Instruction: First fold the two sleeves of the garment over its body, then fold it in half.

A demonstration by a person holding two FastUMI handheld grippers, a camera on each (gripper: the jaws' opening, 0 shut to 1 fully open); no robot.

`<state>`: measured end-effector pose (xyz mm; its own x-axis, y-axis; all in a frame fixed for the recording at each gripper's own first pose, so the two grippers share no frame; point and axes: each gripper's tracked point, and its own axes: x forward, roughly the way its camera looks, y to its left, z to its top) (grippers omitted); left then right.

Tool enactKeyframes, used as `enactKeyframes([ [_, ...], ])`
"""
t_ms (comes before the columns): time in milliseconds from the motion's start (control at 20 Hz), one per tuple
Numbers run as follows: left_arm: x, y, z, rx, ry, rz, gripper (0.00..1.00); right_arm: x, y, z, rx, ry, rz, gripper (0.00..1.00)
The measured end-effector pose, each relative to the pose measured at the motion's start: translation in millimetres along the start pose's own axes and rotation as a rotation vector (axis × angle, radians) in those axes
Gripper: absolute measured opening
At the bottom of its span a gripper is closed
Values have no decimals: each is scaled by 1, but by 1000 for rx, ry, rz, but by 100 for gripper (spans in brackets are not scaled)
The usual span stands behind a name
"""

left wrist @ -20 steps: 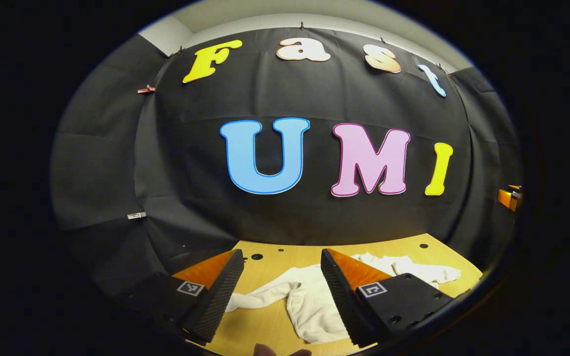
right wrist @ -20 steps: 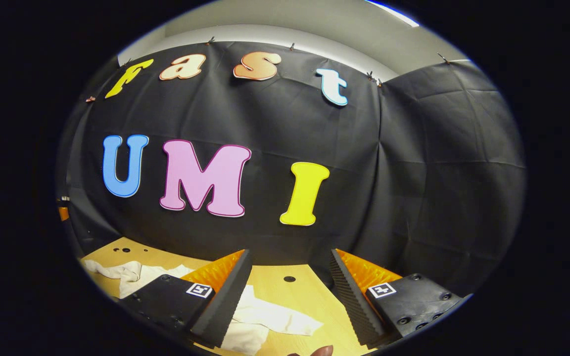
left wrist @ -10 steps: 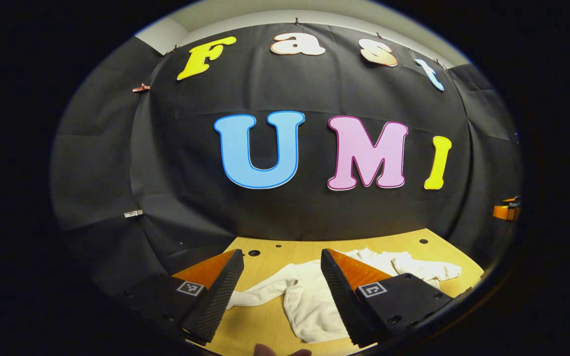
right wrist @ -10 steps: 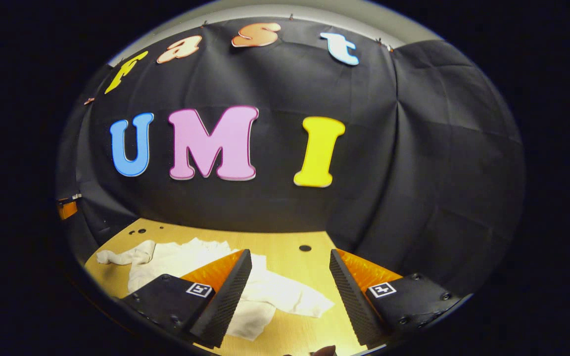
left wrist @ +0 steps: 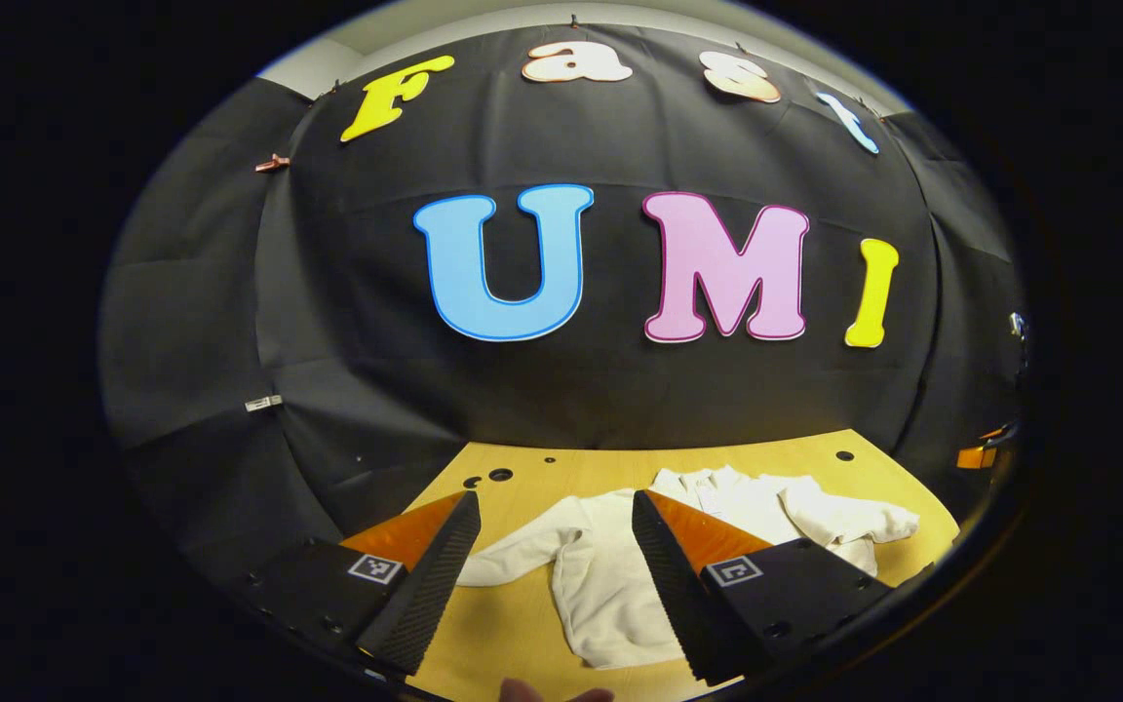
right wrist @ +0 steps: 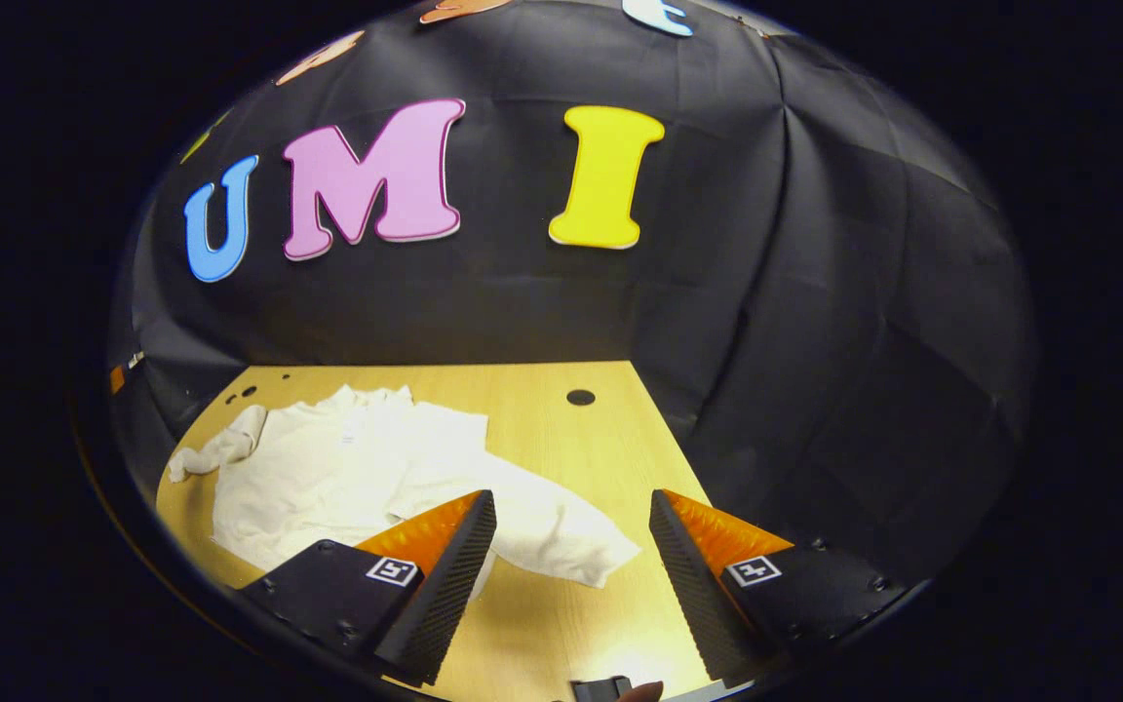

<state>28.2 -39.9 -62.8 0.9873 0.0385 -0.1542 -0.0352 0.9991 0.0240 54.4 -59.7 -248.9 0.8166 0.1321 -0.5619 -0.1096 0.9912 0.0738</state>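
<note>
**Kid:** Both cameras have tipped down since a second ago, the right one most. Now lots more of the wooden table (right wrist: 561, 439) and the white garment (right wrist: 328, 478) show in the right gripper view.

**Helper:** Where is the garment?

**Kid:** Flat on the table, rumpled. In the right gripper view one sleeve (right wrist: 542, 531) lies out between the two fingers, past their tips. The other sleeve (right wrist: 220, 450) is bunched up at the far left side. In the left gripper view the garment (left wrist: 610, 595) lies between and behind the fingers, with a sleeve (left wrist: 522, 558) stretched to the left.

**Helper:** What are the grippers doing?

**Kid:** The left gripper (left wrist: 552, 507) is spread wide and holds nothing. The right gripper (right wrist: 571, 507) is spread wide too, with nothing in it. Both are above the cloth, not touching it.

**Helper:** What do the fingers look like?

**Kid:** Pointy wedges. The inside faces are black and ribbed, like tiny steps. The outsides are orange. Each black base has a little square tag with a black and white pattern. I can't read any words on it.

**Helper:** And the table?

**Kid:** Smooth, light wood with a few round dark holes (right wrist: 580, 397). The garment looks soft and thick.
</note>
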Motion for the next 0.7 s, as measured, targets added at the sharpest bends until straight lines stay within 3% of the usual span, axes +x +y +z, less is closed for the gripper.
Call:
enactKeyframes([
  [700,14,-26,-24,23,79,54,97,107,-26,-138,139,330,-14,98],
])
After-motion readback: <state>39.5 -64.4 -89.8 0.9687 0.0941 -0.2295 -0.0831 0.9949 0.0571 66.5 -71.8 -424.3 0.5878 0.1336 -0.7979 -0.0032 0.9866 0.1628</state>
